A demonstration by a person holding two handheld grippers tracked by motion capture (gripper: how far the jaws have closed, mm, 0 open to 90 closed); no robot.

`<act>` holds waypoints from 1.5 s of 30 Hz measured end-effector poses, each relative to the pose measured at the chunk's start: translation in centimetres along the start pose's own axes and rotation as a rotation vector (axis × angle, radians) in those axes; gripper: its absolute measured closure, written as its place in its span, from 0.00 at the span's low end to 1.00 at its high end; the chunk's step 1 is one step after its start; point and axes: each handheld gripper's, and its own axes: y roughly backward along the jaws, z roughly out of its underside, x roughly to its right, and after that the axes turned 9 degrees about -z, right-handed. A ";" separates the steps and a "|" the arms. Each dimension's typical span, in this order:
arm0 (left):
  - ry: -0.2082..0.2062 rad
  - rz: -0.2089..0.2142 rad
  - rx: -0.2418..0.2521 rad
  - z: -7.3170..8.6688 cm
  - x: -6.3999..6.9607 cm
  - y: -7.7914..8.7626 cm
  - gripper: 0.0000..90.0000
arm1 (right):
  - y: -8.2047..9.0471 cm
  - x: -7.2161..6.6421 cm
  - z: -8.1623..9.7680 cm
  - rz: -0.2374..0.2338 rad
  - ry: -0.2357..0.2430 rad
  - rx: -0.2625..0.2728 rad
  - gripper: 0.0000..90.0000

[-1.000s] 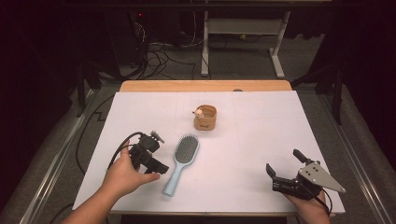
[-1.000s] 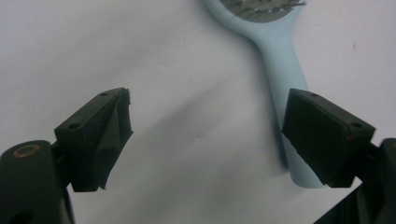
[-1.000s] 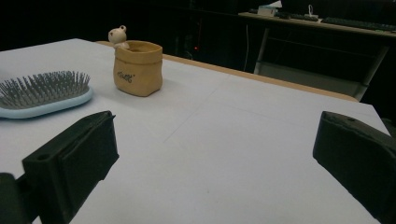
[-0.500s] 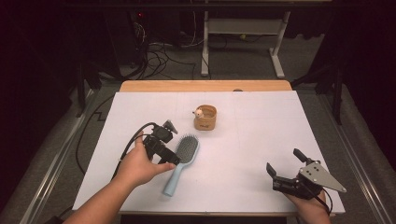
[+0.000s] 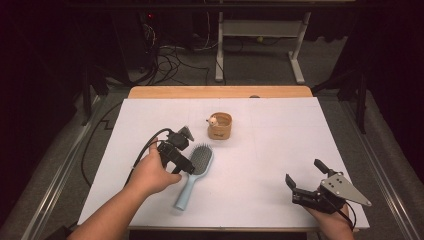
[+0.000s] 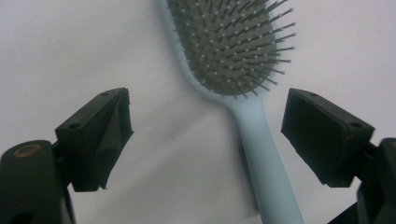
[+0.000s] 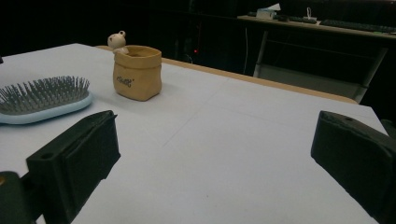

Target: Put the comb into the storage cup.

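Two grippers, one in each hand, over a white paper-covered table (image 5: pixel 280 150). Right gripper (image 5: pixel 306 183) nearest the person, low by the near right edge, jaws wide apart, nothing between them, well apart from everything else. Left gripper (image 5: pixel 186 170) sits just above the neck of a pale blue plastic paddle hairbrush with grey ball-tipped bristles (image 5: pixel 196 170). In the left gripper view the brush's neck (image 6: pixel 254 126) lies between the black jaws, closer to the right-hand one; the pads do not press on it; the jaws have just been closing a little and stand partly open. Brush lies flat, bristles up, long axis running from the handle end near the person to the oval head farther off, leaning slightly right in the high view. Smooth handle, dense stiff pins. Beyond the brush head, a small tan soft-sided round pot with a little white figure at its rim (image 5: pixel 220 126), upright, apart from the brush.
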 end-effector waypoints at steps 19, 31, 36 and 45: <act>-0.022 0.024 -0.009 -2.1 0.7 0.2 0.18 | 0.1 0.0 -0.1 0.003 0.003 0.011 0.03; 0.017 -0.012 -0.024 -4.1 1.1 0.0 0.02 | 0.2 0.0 -0.2 0.005 0.006 0.016 0.03; 0.039 0.015 -0.045 -4.9 1.4 -0.9 0.01 | 0.3 0.0 -0.2 0.005 0.006 0.019 0.04; 0.050 0.014 -0.081 -5.8 2.3 -2.6 0.01 | 0.3 0.0 -0.2 0.005 0.006 0.027 0.04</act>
